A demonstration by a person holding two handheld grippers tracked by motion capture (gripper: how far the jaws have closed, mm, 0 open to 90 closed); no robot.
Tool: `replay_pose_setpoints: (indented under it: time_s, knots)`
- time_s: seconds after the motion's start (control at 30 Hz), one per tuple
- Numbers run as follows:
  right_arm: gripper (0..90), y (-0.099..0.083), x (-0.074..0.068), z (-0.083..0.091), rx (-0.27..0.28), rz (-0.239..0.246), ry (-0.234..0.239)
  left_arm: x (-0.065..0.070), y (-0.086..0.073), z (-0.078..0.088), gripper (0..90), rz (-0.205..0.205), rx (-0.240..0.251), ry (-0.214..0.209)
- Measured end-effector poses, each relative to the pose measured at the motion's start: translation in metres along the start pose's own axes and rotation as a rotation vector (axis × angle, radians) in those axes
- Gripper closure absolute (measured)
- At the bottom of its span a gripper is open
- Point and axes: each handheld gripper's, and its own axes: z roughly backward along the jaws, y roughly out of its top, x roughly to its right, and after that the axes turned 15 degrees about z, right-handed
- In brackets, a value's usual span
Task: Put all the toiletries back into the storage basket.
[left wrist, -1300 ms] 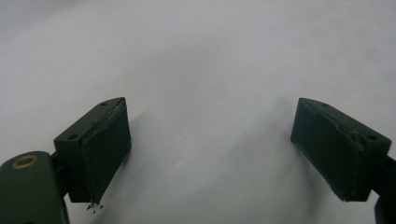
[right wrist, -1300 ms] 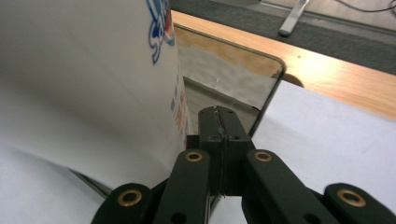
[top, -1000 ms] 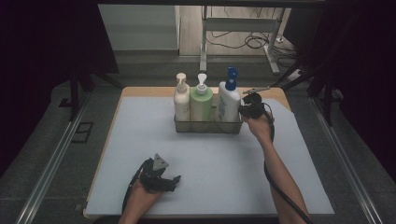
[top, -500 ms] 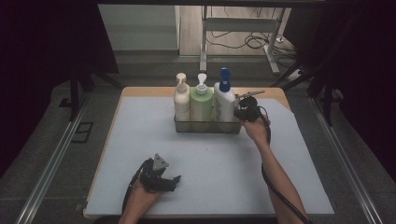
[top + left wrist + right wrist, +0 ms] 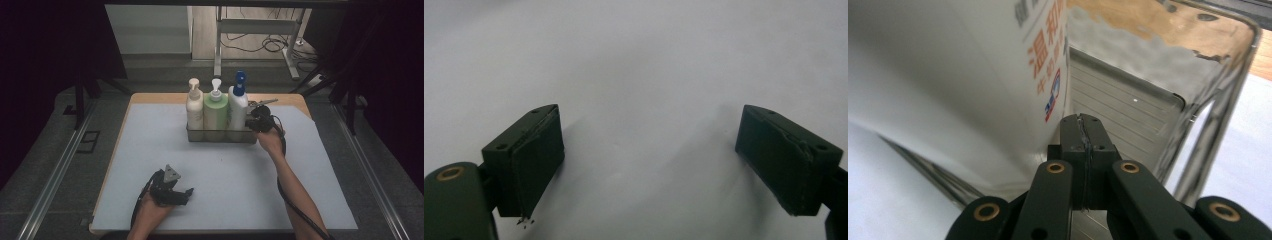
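Note:
A metal caddy (image 5: 220,136) at the back of the table holds three pump bottles: a cream one (image 5: 194,107), a green one (image 5: 216,110) and a white one with a blue pump (image 5: 238,105). My right gripper (image 5: 252,122) is at the caddy's right end, shut with nothing between its jaws. In the right gripper view its tips (image 5: 1083,122) sit right beside the white bottle's (image 5: 958,75) lower side, inside the caddy's wall (image 5: 1248,35); I cannot tell if they touch. My left gripper (image 5: 187,192) rests on the mat near the front edge, open and empty (image 5: 649,135).
A pale blue mat (image 5: 225,175) covers most of the wooden table (image 5: 150,98). Dark floor and metal rails flank the table. A desk frame and cables (image 5: 265,42) lie beyond the far edge.
The white bottle with the blue pump has shifted left, closer to the green bottle, and my right gripper moved a little left with it. The left gripper stayed still.

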Motion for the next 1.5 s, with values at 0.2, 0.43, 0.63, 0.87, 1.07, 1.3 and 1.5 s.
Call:
replay_pose_setpoints:
  time_s: [0.2,0.43,0.63,0.87,1.07,1.3,1.5]
  knots:
    - [89.7,0.003,-0.006,0.000,-0.008,0.015,-0.008,0.000,0.000,0.000,12.0,0.000,0.000,0.000]
    - [89.8,0.001,-0.008,0.004,-0.003,0.016,-0.003,0.000,0.000,0.000,12.0,0.000,-0.001,-0.001]
    - [89.8,0.001,-0.011,0.007,0.000,0.028,0.014,0.000,0.000,0.000,12.0,0.001,-0.001,0.000]
    - [89.8,0.000,-0.014,0.009,0.004,0.041,0.013,0.000,0.000,0.000,12.0,0.001,-0.001,-0.001]
    - [89.6,-0.001,-0.014,0.009,0.008,0.035,0.013,0.000,0.000,0.000,12.0,0.001,-0.002,-0.001]
    - [82.5,0.000,-0.014,0.013,0.012,0.051,-0.010,0.000,0.000,0.000,12.0,0.001,-0.001,0.000]
    - [78.7,0.001,-0.013,0.018,0.018,0.054,-0.009,0.000,0.000,0.000,12.0,0.001,-0.001,0.000]
